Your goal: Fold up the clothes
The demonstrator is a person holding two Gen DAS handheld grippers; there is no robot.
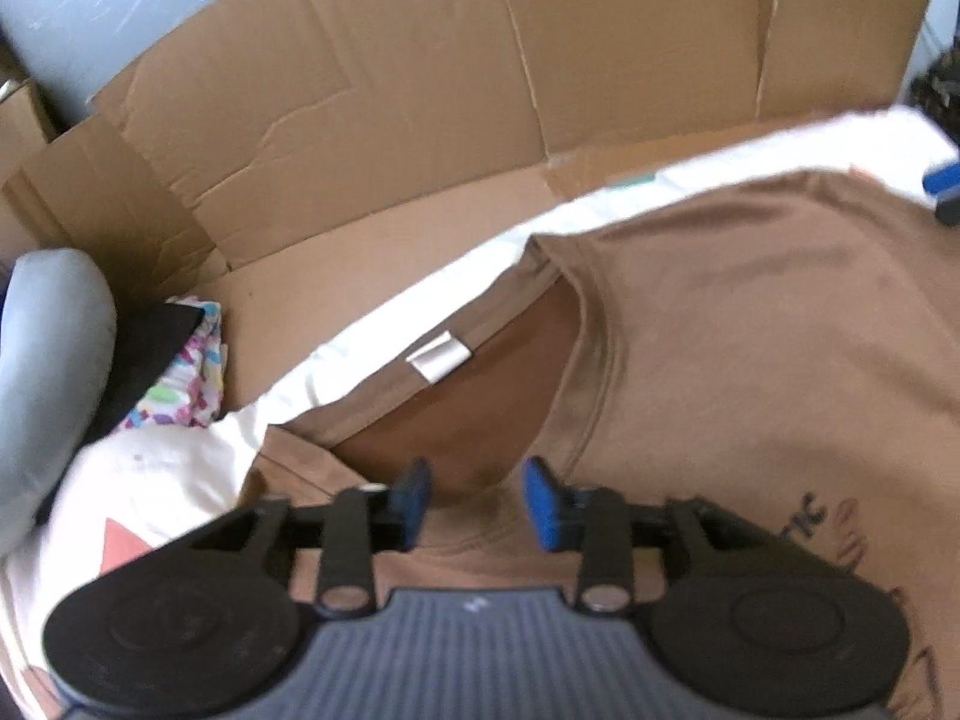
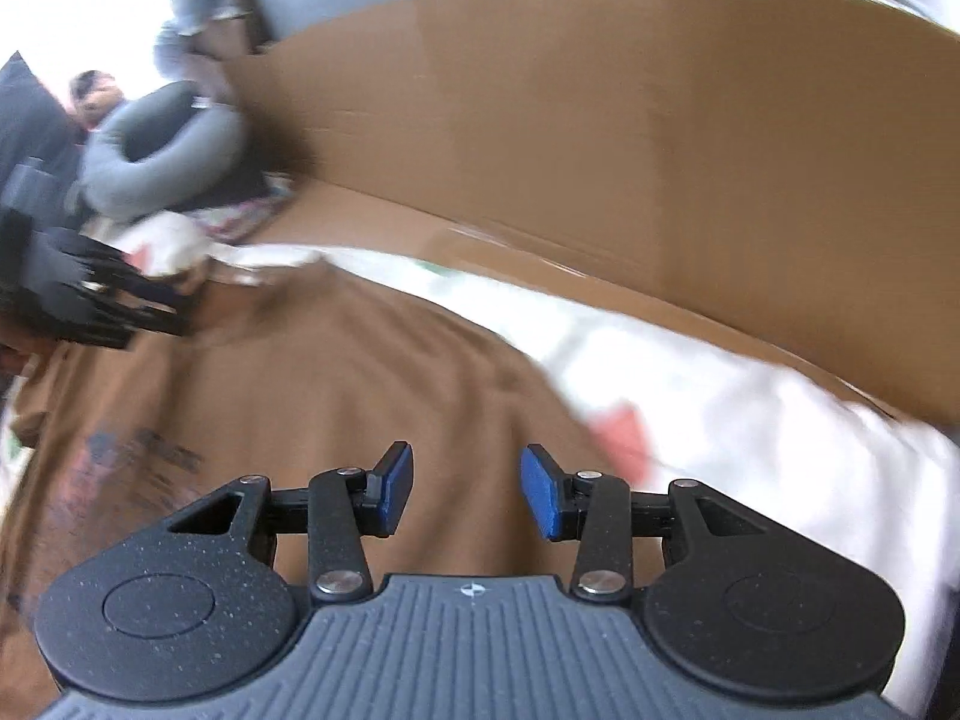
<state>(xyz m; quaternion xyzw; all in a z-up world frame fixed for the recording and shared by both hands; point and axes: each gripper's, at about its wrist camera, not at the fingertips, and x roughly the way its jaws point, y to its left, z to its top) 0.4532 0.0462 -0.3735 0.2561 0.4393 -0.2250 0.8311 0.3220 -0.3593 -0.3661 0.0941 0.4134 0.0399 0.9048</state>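
Both grippers, left [image 1: 475,501] & right [image 2: 467,492], gape empty over brown tee [image 1: 750,330]; soft, limp, light. I'd pinch collar rib [image 1: 591,360]/shoulder seams.

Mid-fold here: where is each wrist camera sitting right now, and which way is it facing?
Left wrist: sits behind the open left gripper, low over the neckline of the brown printed T-shirt, facing the tall cardboard wall; only blue-padded fingers show.
Right wrist: sits behind the open right gripper, above the shirt's body, facing the same wall; the left gripper appears blurred at far left.
Shared: the shirt, the white printed cloth beneath it, the wall, and a grey neck pillow.
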